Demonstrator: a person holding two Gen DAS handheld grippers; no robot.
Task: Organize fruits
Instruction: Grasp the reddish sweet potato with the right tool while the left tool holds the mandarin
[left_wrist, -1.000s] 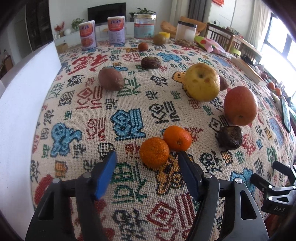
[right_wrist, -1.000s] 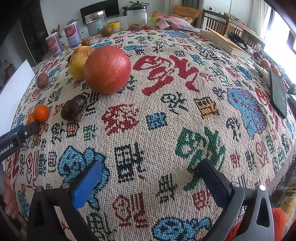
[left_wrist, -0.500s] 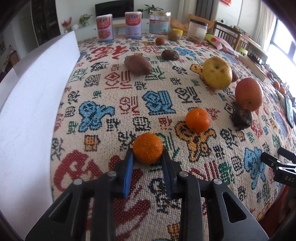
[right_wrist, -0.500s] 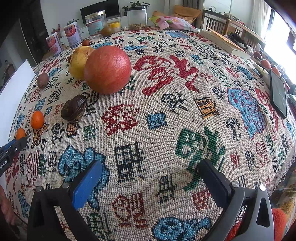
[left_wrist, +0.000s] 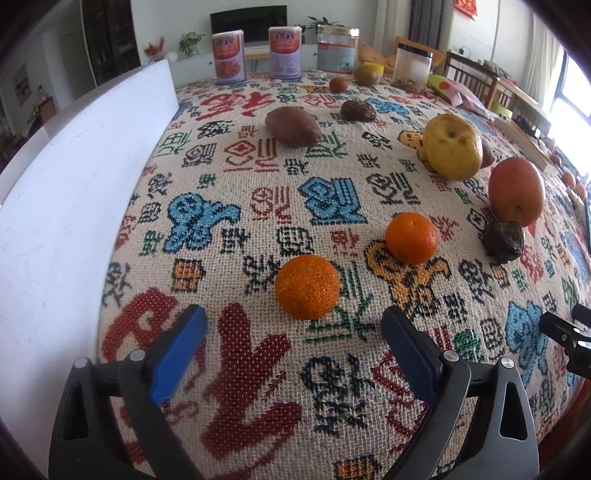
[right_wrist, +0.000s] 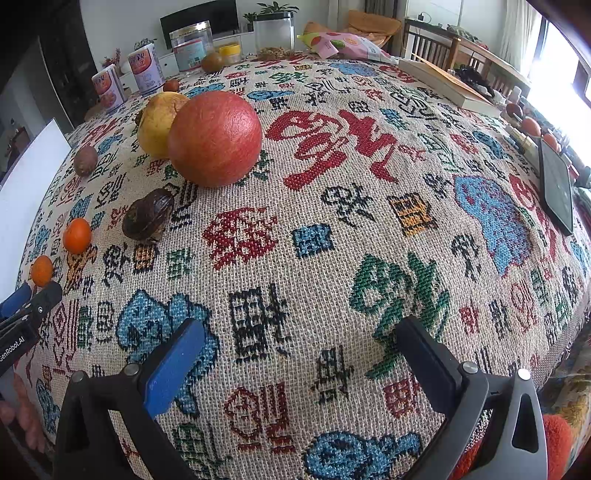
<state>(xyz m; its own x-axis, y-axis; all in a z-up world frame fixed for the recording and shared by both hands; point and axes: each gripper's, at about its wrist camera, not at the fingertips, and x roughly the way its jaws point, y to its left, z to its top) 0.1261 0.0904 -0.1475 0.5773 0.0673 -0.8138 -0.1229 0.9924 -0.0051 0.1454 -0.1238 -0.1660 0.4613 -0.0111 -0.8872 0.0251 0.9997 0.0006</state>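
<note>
Two tangerines lie on the surface. Left gripper (left_wrist: 291, 334): jaws opening, near tangerine (left_wrist: 307, 286) just ahead, untouched. Withdraw straight back to avoid nudging it. Far tangerine (left_wrist: 411, 238) rests beyond. Right gripper (right_wrist: 301, 345): released, empty.

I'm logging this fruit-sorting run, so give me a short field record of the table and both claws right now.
surface: patterned tablecloth
near mandarin: on the cloth just ahead of the left claw, free of its pads
far mandarin: apart from the near one, beside a dark wrinkled fruit
big fruits: yellow apple and red apple
left claw: opening, nothing gripped
right claw: open over bare cloth
left edge: white board
</note>
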